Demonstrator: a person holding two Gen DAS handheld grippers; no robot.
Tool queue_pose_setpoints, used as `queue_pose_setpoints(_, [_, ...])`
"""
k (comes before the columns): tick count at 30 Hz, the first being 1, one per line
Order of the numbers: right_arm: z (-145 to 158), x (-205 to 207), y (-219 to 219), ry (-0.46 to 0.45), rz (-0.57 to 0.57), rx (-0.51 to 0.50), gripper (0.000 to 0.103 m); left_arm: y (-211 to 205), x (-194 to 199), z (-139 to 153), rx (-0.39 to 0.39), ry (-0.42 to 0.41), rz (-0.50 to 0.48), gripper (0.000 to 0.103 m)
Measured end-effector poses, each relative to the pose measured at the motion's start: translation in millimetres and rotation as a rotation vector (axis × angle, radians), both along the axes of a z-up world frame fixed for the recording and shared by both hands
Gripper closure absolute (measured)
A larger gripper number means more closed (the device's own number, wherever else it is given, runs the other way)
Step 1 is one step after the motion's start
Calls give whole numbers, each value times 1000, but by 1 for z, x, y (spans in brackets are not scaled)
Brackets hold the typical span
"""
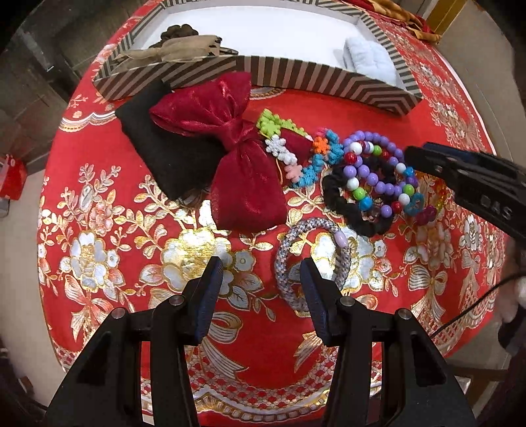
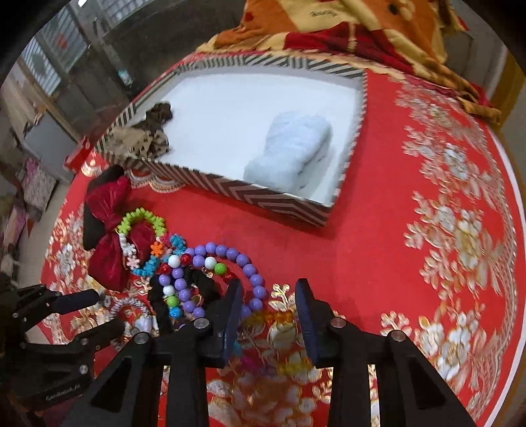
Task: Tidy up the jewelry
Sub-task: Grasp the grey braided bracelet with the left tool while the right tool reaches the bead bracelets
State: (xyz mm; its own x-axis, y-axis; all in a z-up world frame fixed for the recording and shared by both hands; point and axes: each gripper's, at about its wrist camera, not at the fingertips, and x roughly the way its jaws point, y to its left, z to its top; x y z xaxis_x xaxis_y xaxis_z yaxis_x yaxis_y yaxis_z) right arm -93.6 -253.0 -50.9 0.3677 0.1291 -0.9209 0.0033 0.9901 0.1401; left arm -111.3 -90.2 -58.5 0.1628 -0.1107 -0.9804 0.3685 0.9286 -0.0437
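Observation:
A pile of jewelry lies on the red tablecloth: a purple bead bracelet [image 1: 374, 174] [image 2: 230, 259], a black scrunchie [image 1: 348, 207], a colourful flower-link bracelet [image 1: 296, 154] [image 2: 144, 236], a dark red bow [image 1: 230, 144] [image 2: 108, 236] and a grey braided bangle [image 1: 309, 262]. My left gripper [image 1: 261, 272] is open, its right finger over the bangle. My right gripper [image 2: 268, 295] is open over an amber-and-pink bead bracelet [image 2: 269, 318], beside the purple beads. It shows in the left wrist view [image 1: 460, 174].
A striped, white-lined box [image 1: 315, 78] [image 2: 263, 197] stands behind the pile. It holds a brown bow [image 1: 184, 49] [image 2: 148, 131] and a pale blue fluffy item [image 1: 368, 56] [image 2: 292, 151]. A folded orange-red cloth [image 2: 345, 29] lies past the box.

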Motion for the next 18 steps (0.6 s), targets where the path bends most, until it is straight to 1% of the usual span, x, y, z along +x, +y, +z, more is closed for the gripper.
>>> queue_pose_setpoints(3, [-8,7,5,30,38,-20,74,-5,0,0,7,-11,-7,55])
queue_pose_setpoints(6, [-9,10,11,31,72,-49,77,-5,-3,-1,7,-18,-2,55])
queue_pose_setpoints(8, [-9,12,16,16,92,-79,81,-9,-4,-1,14,-28,-10,55])
queue_pose_setpoints(9, [-9,12,18,11,102,-89,84,-10,-6,-2,16,-39,-18,60])
queue_pose_setpoints(10, [-9,12,18,9,111,-98,86,-11,-4,1,18,-50,-23,76])
queue_pose_setpoints(11, [-9,11,18,8,112,-94,90,-12,-4,2,17,-64,-30,84])
queue_pose_setpoints(12, [-8,11,14,9,103,-71,92,-12,-2,0,5,-59,-32,92])
queue_pose_setpoints(14, [-6,8,10,5,87,-54,94,-8,0,-1,-29,-42,-19,96])
queue_pose_setpoints(18, [17,-5,4,-53,67,-13,94,3,4,-1,-85,-1,22,96])
